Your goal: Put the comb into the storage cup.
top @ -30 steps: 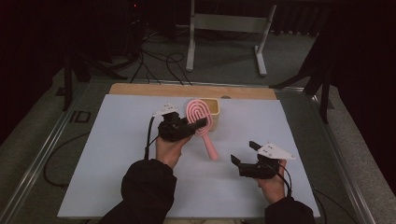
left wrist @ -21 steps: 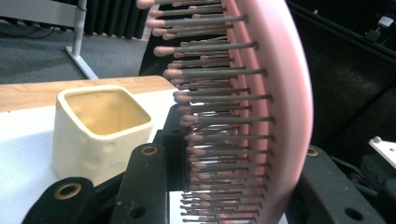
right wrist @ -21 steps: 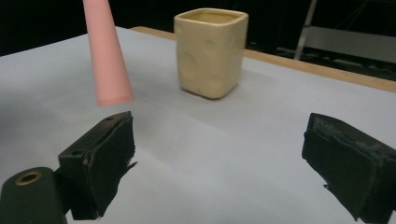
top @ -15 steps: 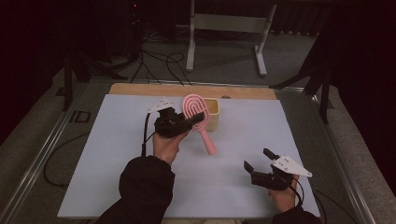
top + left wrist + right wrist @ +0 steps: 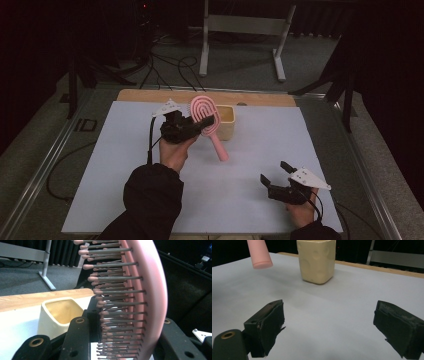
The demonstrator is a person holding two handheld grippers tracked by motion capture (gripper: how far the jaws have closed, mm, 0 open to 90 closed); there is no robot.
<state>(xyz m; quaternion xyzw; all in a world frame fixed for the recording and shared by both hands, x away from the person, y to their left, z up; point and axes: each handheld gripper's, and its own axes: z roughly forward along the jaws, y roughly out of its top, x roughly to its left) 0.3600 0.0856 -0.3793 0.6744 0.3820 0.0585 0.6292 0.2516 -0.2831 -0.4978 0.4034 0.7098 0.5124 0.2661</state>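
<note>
A white sheet (image 5: 210,185) is laid over the table, and a wooden board (image 5: 150,95) is seen along its far edge. Beyond it, on the grey carpeted floor (image 5: 240,75), a metal stand (image 5: 245,25) is set (black cables (image 5: 165,65) are strewn just beside its foot)

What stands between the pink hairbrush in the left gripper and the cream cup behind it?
Nothing visible: the hairbrush, clamped by the left gripper, hangs just beside the cup, whose open mouth looks empty.
</note>
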